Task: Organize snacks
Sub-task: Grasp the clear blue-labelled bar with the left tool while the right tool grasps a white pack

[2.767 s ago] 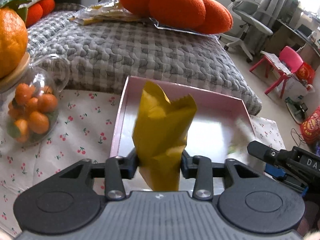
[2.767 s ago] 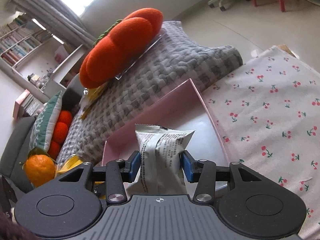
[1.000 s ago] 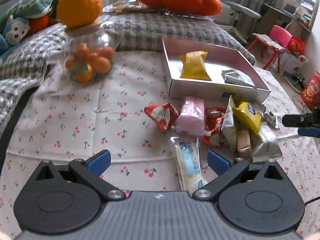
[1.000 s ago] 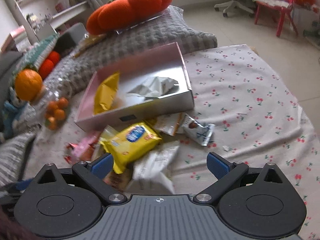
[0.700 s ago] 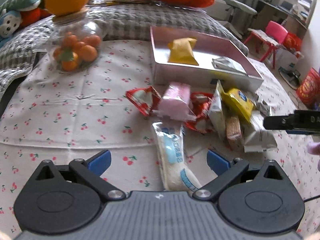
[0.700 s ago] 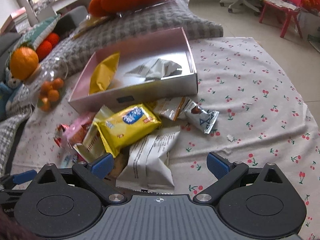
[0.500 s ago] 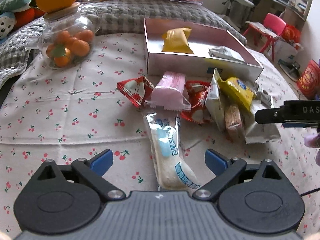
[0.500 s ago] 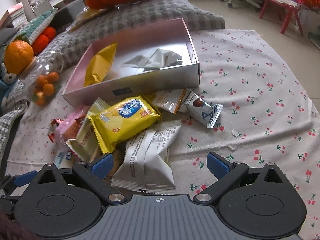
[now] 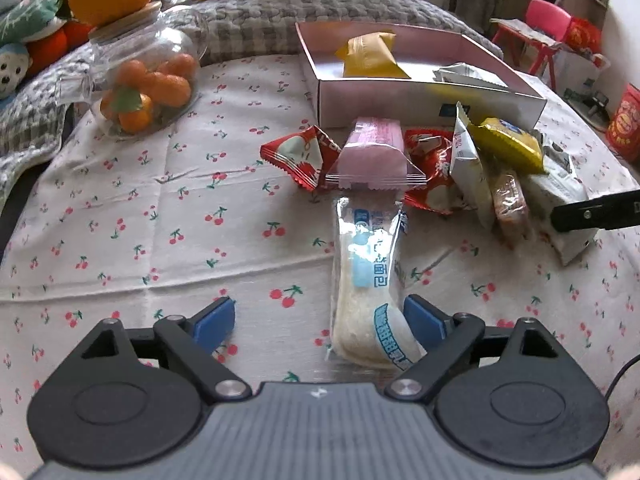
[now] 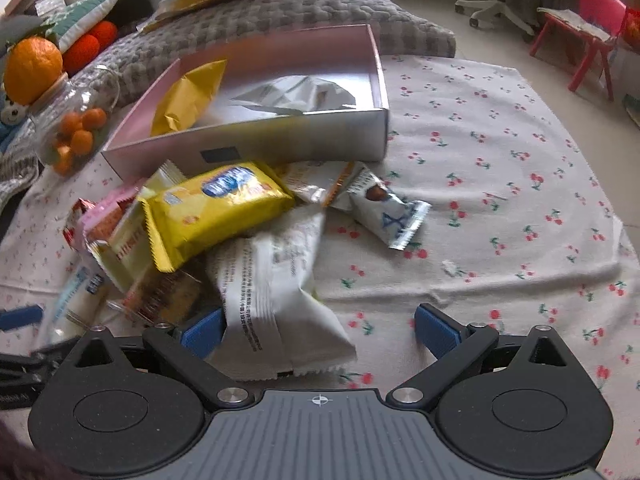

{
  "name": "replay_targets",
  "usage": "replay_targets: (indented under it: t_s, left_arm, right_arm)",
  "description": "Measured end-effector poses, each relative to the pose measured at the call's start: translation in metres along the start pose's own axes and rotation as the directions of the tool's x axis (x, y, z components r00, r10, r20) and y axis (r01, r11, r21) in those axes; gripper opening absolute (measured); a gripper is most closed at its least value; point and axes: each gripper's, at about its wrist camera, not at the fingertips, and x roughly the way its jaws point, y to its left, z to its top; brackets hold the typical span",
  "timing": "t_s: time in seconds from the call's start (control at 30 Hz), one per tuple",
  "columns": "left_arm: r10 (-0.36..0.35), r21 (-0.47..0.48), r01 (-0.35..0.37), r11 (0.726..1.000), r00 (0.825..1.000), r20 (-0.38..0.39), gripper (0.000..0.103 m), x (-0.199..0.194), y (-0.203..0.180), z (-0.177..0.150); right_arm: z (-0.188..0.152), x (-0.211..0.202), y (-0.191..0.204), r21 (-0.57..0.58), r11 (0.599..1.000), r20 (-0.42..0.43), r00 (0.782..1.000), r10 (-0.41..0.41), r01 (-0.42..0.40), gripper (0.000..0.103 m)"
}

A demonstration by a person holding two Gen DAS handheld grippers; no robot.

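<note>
A pink box [image 9: 432,100] [image 10: 280,136] holds a yellow pack [image 9: 370,56] [image 10: 188,100] and a silver pack [image 9: 468,76] [image 10: 296,94]. In front of it lies a pile of snacks on the cherry cloth. My left gripper [image 9: 318,322] is low over a long white-and-blue bread pack [image 9: 368,276]. Its jaws are closing, the pack lies between them near the right pad, and the left pad is apart from it. My right gripper [image 10: 318,330] stands open around a white printed pack [image 10: 272,292], which lies beside the left pad.
The pile also has a pink pack [image 9: 374,152], red wrappers [image 9: 298,154], a yellow biscuit pack [image 10: 220,208] and a small white-blue pack [image 10: 384,212]. A glass jar of small oranges [image 9: 144,76] stands left. A grey cushion [image 10: 280,12] lies behind the box.
The yellow and silver packs held earlier now lie in the box. Both grippers have since sunk toward the pile, and the left jaws have narrowed slightly around the bread pack.
</note>
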Motion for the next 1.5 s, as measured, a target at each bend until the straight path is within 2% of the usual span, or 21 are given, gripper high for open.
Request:
replay_targets:
  t_s: [0.13, 0.27, 0.33, 0.5, 0.83, 0.93, 1.0, 1.03, 1.17, 1.3, 1.5]
  left_arm:
    - [-0.039, 0.032, 0.038, 0.999, 0.998, 0.048, 0.091, 0.0, 0.004, -0.004]
    - [-0.074, 0.068, 0.067, 0.995, 0.991, 0.114, 0.099, 0.004, 0.006, -0.01]
    - [-0.082, 0.07, 0.072, 0.995, 0.987, 0.139, 0.103, 0.006, 0.006, -0.013]
    - [-0.07, 0.059, 0.059, 0.996, 0.977, 0.199, 0.103, 0.007, 0.003, -0.02]
    - [-0.051, 0.03, 0.046, 0.998, 0.986, 0.162, 0.103, 0.008, 0.002, -0.011]
    - [-0.067, 0.048, 0.06, 0.997, 0.984, 0.165, 0.094, 0.007, 0.0, -0.011]
    - [-0.082, 0.066, 0.072, 0.995, 0.982, 0.167, 0.082, 0.005, -0.003, -0.01]
    - [-0.088, 0.07, 0.078, 0.995, 0.982, 0.168, 0.08, 0.004, -0.004, -0.01]
    - [-0.096, 0.084, 0.082, 0.993, 0.98, 0.173, 0.062, 0.001, -0.01, -0.01]
    - [-0.105, 0.108, 0.087, 0.99, 0.979, 0.174, 0.045, -0.001, -0.016, -0.009]
    - [-0.101, 0.098, 0.086, 0.991, 0.983, 0.156, 0.031, -0.002, -0.016, -0.005]
  right_arm:
    - [-0.005, -0.002, -0.006, -0.041, 0.999, 0.017, 1.0, 0.0, 0.0, 0.103]
    - [-0.012, -0.002, -0.007, -0.09, 0.996, 0.057, 0.998, 0.014, -0.009, 0.103]
    - [-0.015, -0.002, -0.007, -0.111, 0.994, 0.079, 0.997, 0.02, -0.011, 0.103]
    - [-0.024, -0.001, -0.002, -0.168, 0.986, 0.129, 0.991, 0.02, 0.002, 0.103]
    - [-0.019, 0.003, 0.011, -0.192, 0.981, 0.122, 0.992, 0.036, -0.012, 0.103]
    - [-0.017, 0.003, 0.013, -0.194, 0.98, 0.124, 0.991, 0.055, -0.03, 0.1]
    - [-0.016, 0.002, 0.015, -0.204, 0.978, 0.126, 0.99, 0.066, -0.039, 0.094]
    - [-0.016, 0.001, 0.017, -0.21, 0.977, 0.128, 0.989, 0.07, -0.042, 0.092]
    - [-0.016, 0.0, 0.02, -0.228, 0.973, 0.144, 0.987, 0.072, -0.037, 0.071]
    - [-0.014, -0.003, 0.019, -0.218, 0.974, 0.145, 0.986, 0.086, -0.053, 0.061]
    - [-0.012, -0.006, 0.018, -0.202, 0.976, 0.125, 0.986, 0.11, -0.084, 0.049]
